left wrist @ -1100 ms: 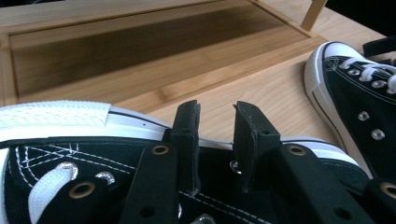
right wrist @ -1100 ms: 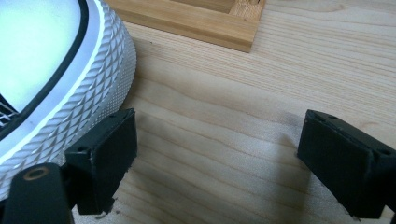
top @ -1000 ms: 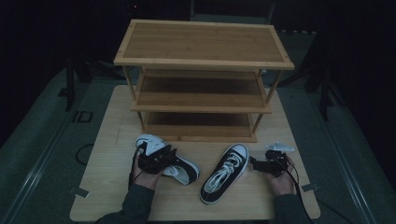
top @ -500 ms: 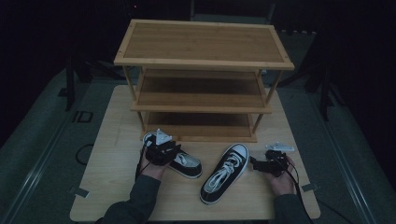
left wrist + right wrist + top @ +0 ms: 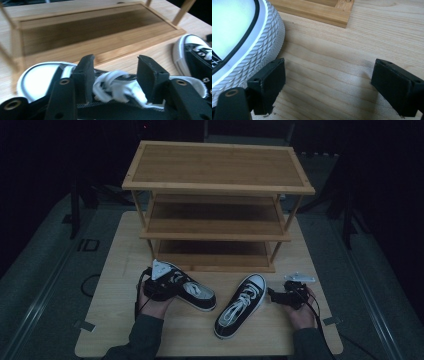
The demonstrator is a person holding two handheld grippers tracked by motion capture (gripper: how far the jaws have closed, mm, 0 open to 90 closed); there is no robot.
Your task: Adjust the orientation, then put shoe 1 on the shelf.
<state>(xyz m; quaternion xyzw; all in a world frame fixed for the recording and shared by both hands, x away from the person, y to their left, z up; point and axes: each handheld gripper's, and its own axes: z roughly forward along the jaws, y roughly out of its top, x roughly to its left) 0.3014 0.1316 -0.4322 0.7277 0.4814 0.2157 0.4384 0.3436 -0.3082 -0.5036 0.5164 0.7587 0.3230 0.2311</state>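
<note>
High view: 2 black sneakers on the table (image 5: 125,330) before my 3-shelf rack (image 5: 215,220). My left gripper (image 5: 167,282) grips the left shoe (image 5: 192,292) across its laces (image 5: 117,85), jaws narrowed onto it, near the bottom shelf (image 5: 82,32). My right gripper (image 5: 274,295) sits wide apart, holding nothing, beside the right shoe's (image 5: 240,307) toe (image 5: 244,42). I judge shelving barely begun: every shelf is bare, both shoes left to place.

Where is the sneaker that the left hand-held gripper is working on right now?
In the high view the left sneaker lies on the table at front left, before the rack's bottom shelf, left of the other sneaker.
</note>
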